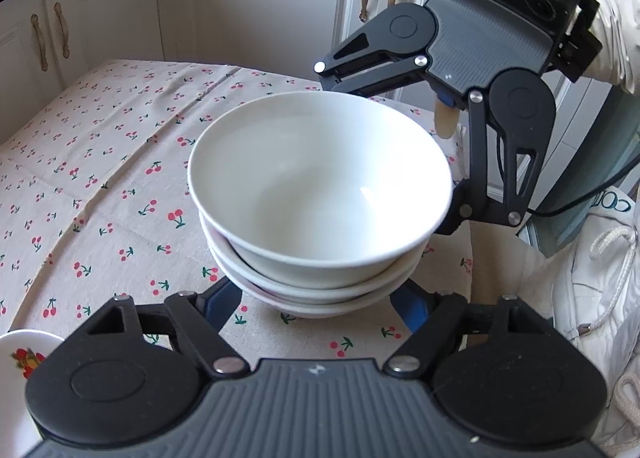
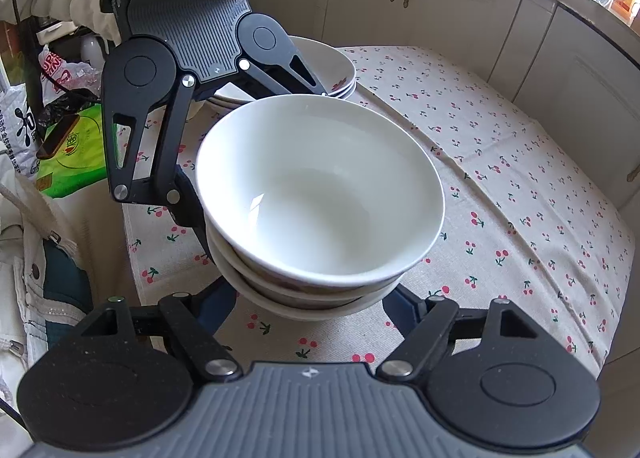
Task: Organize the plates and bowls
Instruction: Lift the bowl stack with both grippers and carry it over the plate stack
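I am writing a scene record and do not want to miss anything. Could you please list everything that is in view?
tablecloth: one, beige with red cherries, spread under everything
bowls: three, white, nested in one stack at the middle of the tablecloth
plates: one stack, count unclear, white with red print, on the tablecloth beyond the bowls
cabinet doors: several, cream, beyond the tablecloth
bags: a few, green and white, off the tablecloth's edge
sleeve: one, white, behind the right gripper
left gripper: one, black, fingers flanking the bowls
right gripper: one, black, flanking the bowls from the opposite side
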### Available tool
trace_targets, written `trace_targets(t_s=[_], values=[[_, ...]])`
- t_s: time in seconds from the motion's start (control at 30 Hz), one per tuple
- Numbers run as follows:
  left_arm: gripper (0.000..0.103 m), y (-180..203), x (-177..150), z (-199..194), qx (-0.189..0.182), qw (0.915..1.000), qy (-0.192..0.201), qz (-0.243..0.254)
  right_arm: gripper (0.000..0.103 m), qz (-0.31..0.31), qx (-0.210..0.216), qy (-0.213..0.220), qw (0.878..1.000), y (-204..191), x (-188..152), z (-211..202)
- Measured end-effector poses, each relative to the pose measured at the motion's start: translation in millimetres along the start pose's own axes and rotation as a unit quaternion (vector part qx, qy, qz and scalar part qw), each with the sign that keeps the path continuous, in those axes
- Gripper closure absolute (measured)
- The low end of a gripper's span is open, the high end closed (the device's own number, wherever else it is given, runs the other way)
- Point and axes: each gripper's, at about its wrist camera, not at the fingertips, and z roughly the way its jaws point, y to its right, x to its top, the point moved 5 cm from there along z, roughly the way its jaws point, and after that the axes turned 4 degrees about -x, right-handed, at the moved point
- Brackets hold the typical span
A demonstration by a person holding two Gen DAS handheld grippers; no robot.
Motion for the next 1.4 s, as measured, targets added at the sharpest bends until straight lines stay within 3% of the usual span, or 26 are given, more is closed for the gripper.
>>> trace_targets(t_s=[0.73, 1.13, 1.4], values=[[0.023, 5, 6, -7, -0.001, 1.0000, 0.000, 0.006, 0.019, -0.018, -0.008, -0.007, 1.000, -2, 9, -8], [0.023, 11, -5, -67, 0.049, 0.9986, 0.021, 0.001, 0.019, -0.064, -0.009, 0.006, 0.998, -19, 55, -23], [0.023, -7, -29, -111, 0.099, 0.9947, 0.023, -0.011, 0.019, -0.097, 0.003, 0.024, 0.995, -32, 106, -4]])
